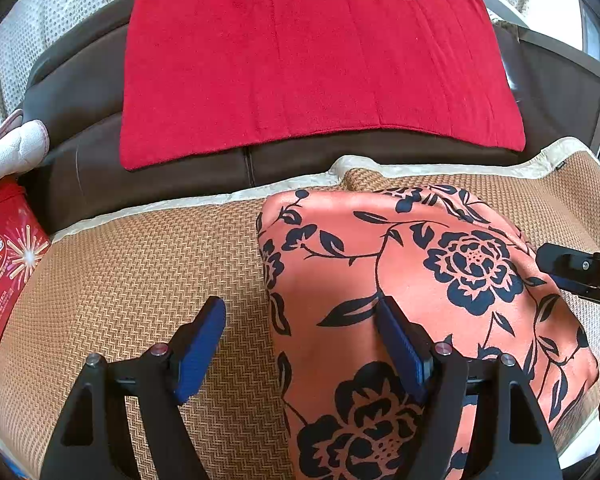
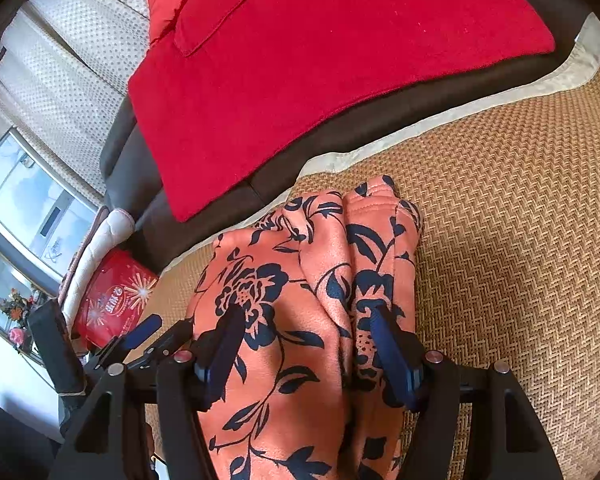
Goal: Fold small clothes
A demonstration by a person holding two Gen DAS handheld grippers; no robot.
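At the far left a red printed packet [image 1: 5, 264] with a starburst design lies at the edge of the woven mat [image 1: 148, 268], a quilted white cloth [image 1: 14, 148] just above it. The mat is tan, with a herringbone weave and a pale fabric border. The left gripper [image 1: 300, 332] stands with its jaws wide apart: its left blue ribbed pad [image 1: 202, 344] hangs over bare mat, its right pad over the left part of the garment, gripping nothing. The folded garment [image 1: 420, 280], soft salmon-orange fleece printed with dark navy flowers and leaves, lies on the mat right of centre, its long axis running from the camera toward the dark brown sofa [image 1: 80, 92]. Behind it a flat red terry towel [image 1: 320, 64] is draped over the sofa. In the right wrist view the right gripper [image 2: 306, 340] is also spread wide, its pads straddling the garment's stitched, layered right-hand folds [image 2: 372, 240].
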